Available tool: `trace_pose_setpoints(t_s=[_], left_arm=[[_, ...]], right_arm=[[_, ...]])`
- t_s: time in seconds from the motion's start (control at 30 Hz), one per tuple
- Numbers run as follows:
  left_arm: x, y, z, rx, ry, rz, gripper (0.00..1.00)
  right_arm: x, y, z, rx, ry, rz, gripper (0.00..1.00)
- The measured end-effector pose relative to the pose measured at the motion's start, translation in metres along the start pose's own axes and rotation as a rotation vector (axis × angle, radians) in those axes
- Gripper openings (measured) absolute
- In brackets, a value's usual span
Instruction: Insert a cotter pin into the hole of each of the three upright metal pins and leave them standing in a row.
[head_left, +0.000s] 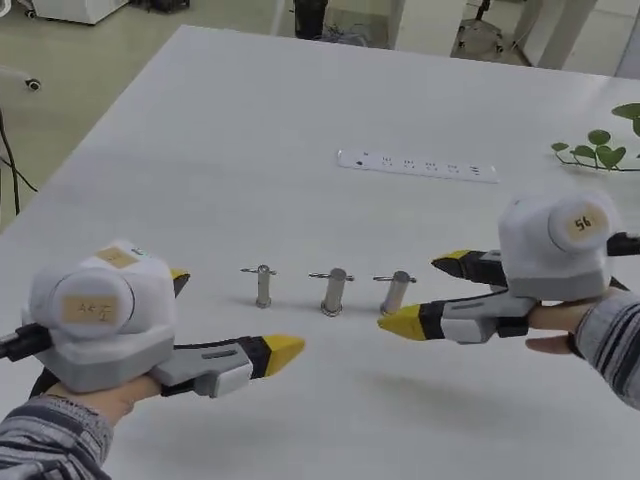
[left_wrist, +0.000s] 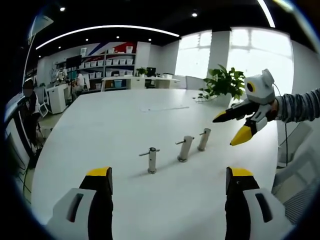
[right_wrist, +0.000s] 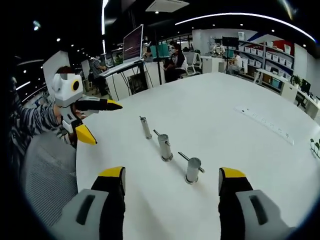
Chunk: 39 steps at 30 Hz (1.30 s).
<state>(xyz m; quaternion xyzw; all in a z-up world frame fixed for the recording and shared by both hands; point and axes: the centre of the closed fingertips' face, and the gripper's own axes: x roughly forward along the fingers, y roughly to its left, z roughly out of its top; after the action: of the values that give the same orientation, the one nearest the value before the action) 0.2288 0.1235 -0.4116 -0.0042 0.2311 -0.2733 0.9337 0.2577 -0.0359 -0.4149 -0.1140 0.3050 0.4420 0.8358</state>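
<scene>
White table (head_left: 300, 120), metal pins (head_left: 331, 291) lined up toward its near edge, cotter pins (head_left: 322, 275) seemingly fitted. Left gripper (head_left: 232, 311) and right gripper (head_left: 423, 292) are held open, empty; best withdrawn wide so nothing's knocked.

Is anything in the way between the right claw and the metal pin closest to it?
Nothing visible does: only bare table lies between the open right gripper and the nearest metal pin.

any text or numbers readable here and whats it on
"56": sticker on the right gripper.
Label on the left gripper: blurred, cannot be read.
Markings on the power strip: too small to read.
</scene>
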Motion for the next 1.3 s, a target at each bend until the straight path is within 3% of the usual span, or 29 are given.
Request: trace_pose_setpoints(t_s=[0.13,0.27,0.37,0.5,0.6,0.87,1.3], left_arm=[[-0.003,-0.003,0.003,0.007,0.002,-0.005,0.96],[-0.004,-0.006,0.004,0.008,0.000,-0.021,0.99],[-0.004,-0.008,0.003,0.017,0.007,-0.025,0.99],[-0.005,-0.008,0.003,0.026,0.007,-0.023,0.99],[-0.006,-0.007,0.004,0.033,0.003,-0.019,0.99],[-0.004,-0.010,-0.006,0.049,0.042,-0.036,0.99],[-0.004,-0.012,-0.008,0.051,0.045,-0.048,0.99]], right_arm=[[-0.004,0.002,0.000,0.037,-0.034,-0.035,0.84],[-0.008,0.003,-0.003,0.090,-0.054,-0.070,0.87],[-0.012,0.006,-0.004,0.086,-0.063,-0.084,0.89],[-0.016,0.006,-0.007,0.079,-0.065,-0.105,0.89],[-0.018,0.006,-0.006,0.146,-0.095,-0.105,0.88],[-0.022,0.011,-0.013,0.151,-0.086,-0.128,0.86],[-0.024,0.014,-0.019,0.173,-0.088,-0.147,0.83]])
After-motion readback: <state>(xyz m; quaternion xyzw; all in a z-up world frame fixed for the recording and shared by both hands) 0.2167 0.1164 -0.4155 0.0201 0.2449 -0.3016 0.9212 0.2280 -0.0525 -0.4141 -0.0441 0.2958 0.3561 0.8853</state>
